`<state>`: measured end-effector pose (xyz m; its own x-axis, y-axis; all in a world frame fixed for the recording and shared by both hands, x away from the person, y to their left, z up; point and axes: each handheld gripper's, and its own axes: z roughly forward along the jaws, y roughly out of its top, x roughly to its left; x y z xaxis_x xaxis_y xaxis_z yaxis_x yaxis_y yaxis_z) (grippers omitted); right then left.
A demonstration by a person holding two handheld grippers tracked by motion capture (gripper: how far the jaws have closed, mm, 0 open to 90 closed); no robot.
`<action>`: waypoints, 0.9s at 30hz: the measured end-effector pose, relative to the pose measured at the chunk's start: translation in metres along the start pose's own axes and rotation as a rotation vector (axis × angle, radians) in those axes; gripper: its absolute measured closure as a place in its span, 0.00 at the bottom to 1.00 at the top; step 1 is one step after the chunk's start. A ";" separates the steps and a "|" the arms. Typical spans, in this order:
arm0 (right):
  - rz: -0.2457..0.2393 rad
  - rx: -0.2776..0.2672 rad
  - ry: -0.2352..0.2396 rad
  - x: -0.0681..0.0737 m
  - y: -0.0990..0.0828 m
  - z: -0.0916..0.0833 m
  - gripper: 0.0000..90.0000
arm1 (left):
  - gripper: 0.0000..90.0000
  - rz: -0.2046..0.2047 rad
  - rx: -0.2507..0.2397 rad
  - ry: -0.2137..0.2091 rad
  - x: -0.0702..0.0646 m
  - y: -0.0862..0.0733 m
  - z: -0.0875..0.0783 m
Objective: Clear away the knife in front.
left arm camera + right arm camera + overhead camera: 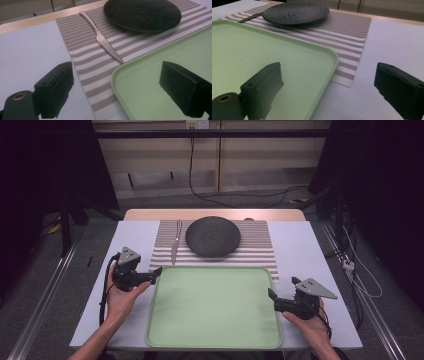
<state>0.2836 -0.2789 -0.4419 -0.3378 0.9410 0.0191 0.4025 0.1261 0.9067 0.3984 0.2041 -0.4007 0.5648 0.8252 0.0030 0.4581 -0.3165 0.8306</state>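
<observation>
Pale green, square, rounded-corner plastic tray (215, 307): lies flat at the near side of the white table (300, 245), its far edge overlapping the beige-and-white striped woven placemat (260, 245). No brand, label or writing can be read on any item.

Left gripper (156, 273): black, jaws wide apart, holding nothing; tips at the tray's left far corner, one jaw over the tray and one outside it.

Right gripper (271, 294): black, jaws wide apart, holding nothing; straddling the tray's right edge.

Round, textured black plate (213, 236): on the placemat, beyond the tray.

Silver metal knife (175, 241): just left of the plate, its tip near the tray's far rim.
</observation>
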 end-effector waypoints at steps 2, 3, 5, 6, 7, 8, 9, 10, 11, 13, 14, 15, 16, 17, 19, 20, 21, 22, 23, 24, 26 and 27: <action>-0.002 0.004 0.002 0.000 0.000 0.001 0.09 | 0.13 -0.004 0.011 0.002 0.003 0.003 0.006; -0.001 0.006 0.005 0.000 0.000 0.000 0.09 | 0.12 -0.007 0.015 0.001 0.004 0.005 0.009; -0.001 0.007 0.006 0.000 0.000 0.000 0.09 | 0.12 -0.017 0.020 -0.002 0.006 0.011 0.013; 0.001 0.006 0.009 0.000 0.000 0.000 0.09 | 0.12 -0.012 0.020 -0.005 0.007 0.013 0.015; 0.000 -0.001 0.017 0.000 0.000 -0.001 0.09 | 0.13 -0.010 0.032 -0.008 0.007 0.017 0.018; 0.001 0.004 0.017 0.000 0.000 -0.001 0.09 | 0.12 -0.002 0.038 0.005 0.007 0.019 0.020; -0.003 0.010 0.024 0.001 -0.001 0.000 0.09 | 0.12 -0.002 0.038 0.007 0.006 0.021 0.022; -0.003 0.010 0.024 0.001 -0.001 0.000 0.09 | 0.12 0.001 0.037 -0.007 0.006 0.024 0.024; -0.001 0.010 0.028 0.001 -0.001 0.001 0.09 | 0.13 0.010 0.038 -0.012 0.004 0.026 0.027; -0.006 0.008 0.031 0.000 0.000 0.001 0.09 | 0.13 0.022 0.073 -0.026 0.001 0.033 0.033; -0.006 0.008 0.031 0.000 0.000 0.001 0.09 | 0.13 0.018 0.074 -0.030 0.001 0.035 0.035; -0.006 0.008 0.031 0.000 0.000 0.001 0.09 | 0.14 0.018 0.072 -0.025 0.001 0.037 0.037; -0.001 0.004 0.033 -0.001 0.000 0.000 0.09 | 0.13 0.018 0.069 -0.018 0.001 0.040 0.039; -0.001 0.004 0.033 -0.001 0.000 0.000 0.09 | 0.13 0.019 0.070 -0.014 0.002 0.043 0.041; -0.006 0.005 0.034 0.000 -0.001 0.000 0.09 | 0.13 0.026 0.070 -0.006 0.005 0.049 0.046; -0.006 0.005 0.034 0.000 -0.001 0.000 0.09 | 0.13 0.024 0.072 -0.004 0.005 0.051 0.047; -0.005 0.003 0.036 0.000 -0.001 -0.001 0.09 | 0.13 0.027 0.073 0.003 0.006 0.054 0.049; -0.005 0.003 0.036 0.000 -0.001 -0.001 0.09 | 0.13 0.030 0.071 0.007 0.008 0.056 0.051; -0.005 0.004 0.035 0.000 -0.001 0.000 0.09 | 0.12 0.024 0.074 0.010 0.009 0.058 0.054; -0.004 0.005 0.035 0.000 -0.001 0.000 0.09 | 0.12 0.018 0.073 0.003 0.010 0.059 0.057; -0.007 0.007 0.034 0.000 0.000 0.000 0.09 | 0.12 0.027 0.083 0.013 0.011 0.062 0.065; -0.008 0.008 0.035 0.000 -0.001 0.000 0.09 | 0.12 0.031 0.084 0.017 0.011 0.062 0.068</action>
<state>0.2837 -0.2788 -0.4425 -0.3703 0.9285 0.0264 0.4063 0.1363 0.9035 0.4800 0.1616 -0.3867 0.5682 0.8220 0.0377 0.4968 -0.3793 0.7806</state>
